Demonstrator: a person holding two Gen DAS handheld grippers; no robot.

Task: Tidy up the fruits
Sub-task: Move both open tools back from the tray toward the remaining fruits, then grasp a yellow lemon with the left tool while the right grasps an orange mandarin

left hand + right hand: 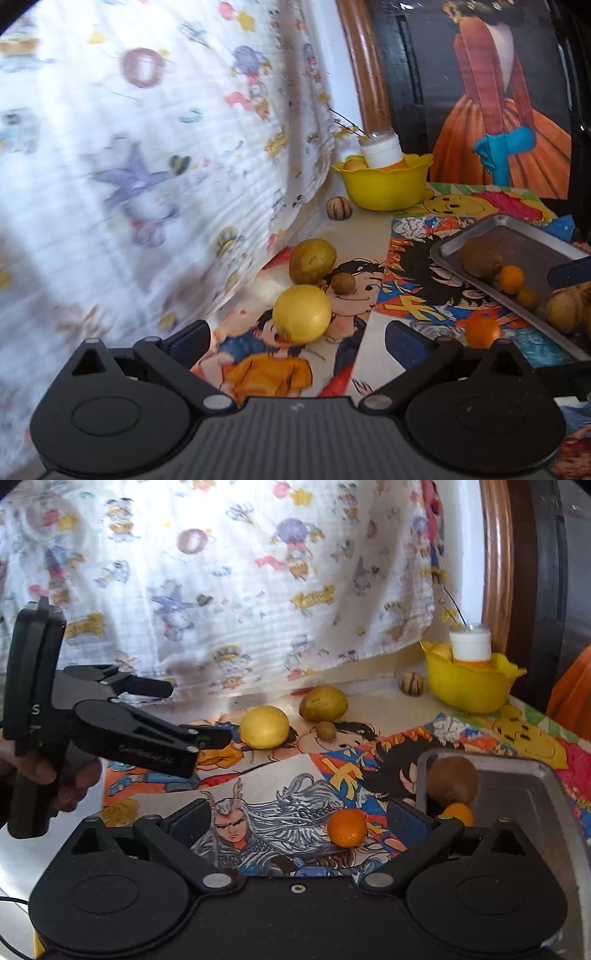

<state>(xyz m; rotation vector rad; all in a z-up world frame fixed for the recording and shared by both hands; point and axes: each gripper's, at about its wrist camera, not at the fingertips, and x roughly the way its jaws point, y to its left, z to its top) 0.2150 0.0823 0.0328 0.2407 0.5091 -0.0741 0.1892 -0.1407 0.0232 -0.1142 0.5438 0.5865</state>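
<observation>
The left gripper (299, 338) stands released, its fingers spread with a yellow lemon (302, 314) just ahead between them on the cartoon-print cloth (369, 236). The right gripper (300, 818) is likewise spread wide and empty, a small orange (347, 828) lying between its fingers beside the metal tray (517, 786). Farther out, a brown kiwi (452, 781) sits in that tray, and a yellow bowl (469, 686) stands at the back.
</observation>
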